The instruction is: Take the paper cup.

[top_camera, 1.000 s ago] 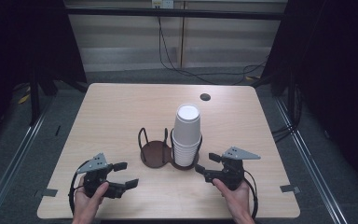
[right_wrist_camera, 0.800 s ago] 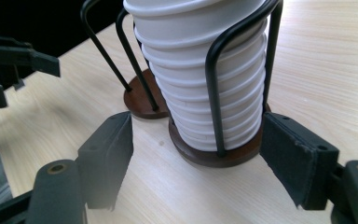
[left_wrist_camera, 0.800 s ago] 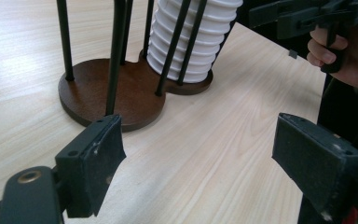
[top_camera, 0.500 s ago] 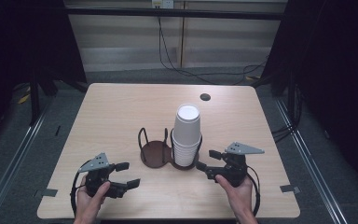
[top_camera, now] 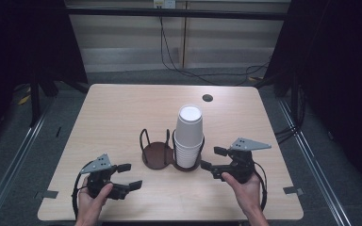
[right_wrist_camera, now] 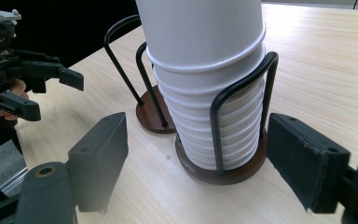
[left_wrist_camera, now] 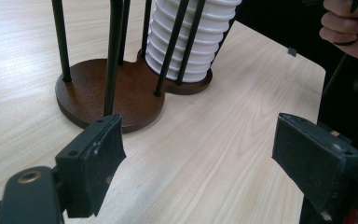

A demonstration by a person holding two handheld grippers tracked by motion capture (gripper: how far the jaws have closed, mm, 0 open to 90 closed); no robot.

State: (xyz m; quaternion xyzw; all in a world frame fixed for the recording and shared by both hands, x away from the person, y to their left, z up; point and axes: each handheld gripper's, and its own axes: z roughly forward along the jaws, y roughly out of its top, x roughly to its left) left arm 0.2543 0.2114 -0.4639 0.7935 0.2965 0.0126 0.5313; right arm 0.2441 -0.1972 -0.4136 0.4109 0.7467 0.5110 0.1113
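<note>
Cups (top_camera: 189, 136) are stacked in the holder (top_camera: 158, 154), flanked at 3 o'clock by the open, empty right gripper (top_camera: 211, 158) and at 8 o'clock by the open left gripper (top_camera: 130, 176).

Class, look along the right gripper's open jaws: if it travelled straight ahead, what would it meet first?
Most likely the wire holder ringing the stack of white cups, which sits straight ahead of the right gripper; exact depth is unclear.

One cup stack (top_camera: 189, 136), one two-slot holder (top_camera: 158, 154), two grippers
</note>
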